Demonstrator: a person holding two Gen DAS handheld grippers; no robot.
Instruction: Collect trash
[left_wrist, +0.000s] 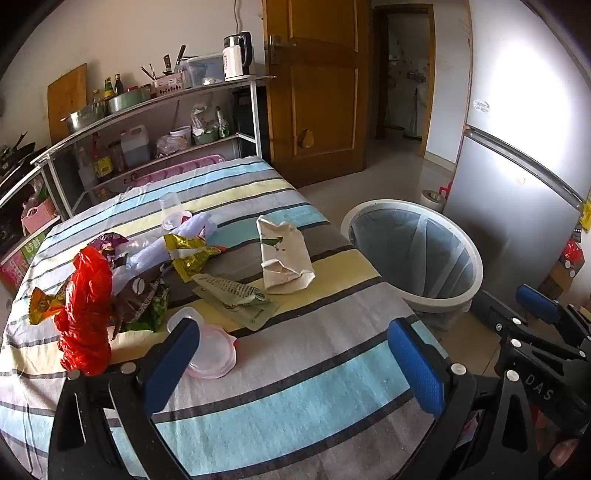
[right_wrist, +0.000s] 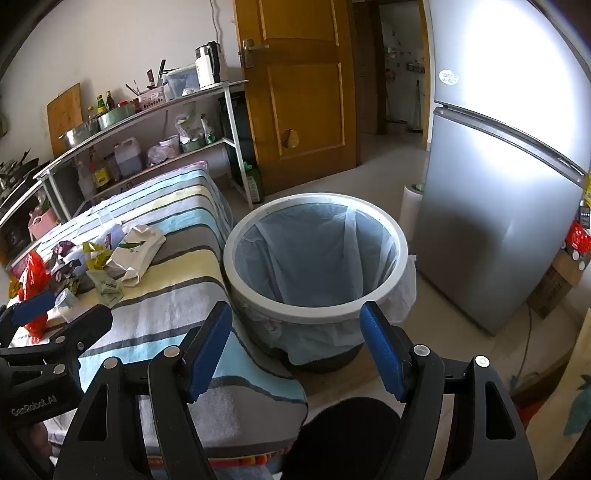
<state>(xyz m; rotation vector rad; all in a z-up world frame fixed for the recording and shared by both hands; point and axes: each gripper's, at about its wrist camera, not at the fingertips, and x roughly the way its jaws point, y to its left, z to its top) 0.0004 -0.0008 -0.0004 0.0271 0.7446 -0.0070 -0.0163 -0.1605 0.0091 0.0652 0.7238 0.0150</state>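
Striped bench (left_wrist: 295, 387) carried wrappers, a red plastic bag (left_wrist: 86, 310) and a paper bag (left_wrist: 284, 254); lined bin (right_wrist: 314, 258) stood beside it. Left hand-held gripper (left_wrist: 295, 365) and right hand-held gripper (right_wrist: 295, 350) gaped wide, empty. Trash looked light, crinkly; pinch a bunched fold.

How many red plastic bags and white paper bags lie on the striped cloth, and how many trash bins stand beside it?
Red plastic bag: 1
White paper bag: 1
Trash bin: 1
Total: 3
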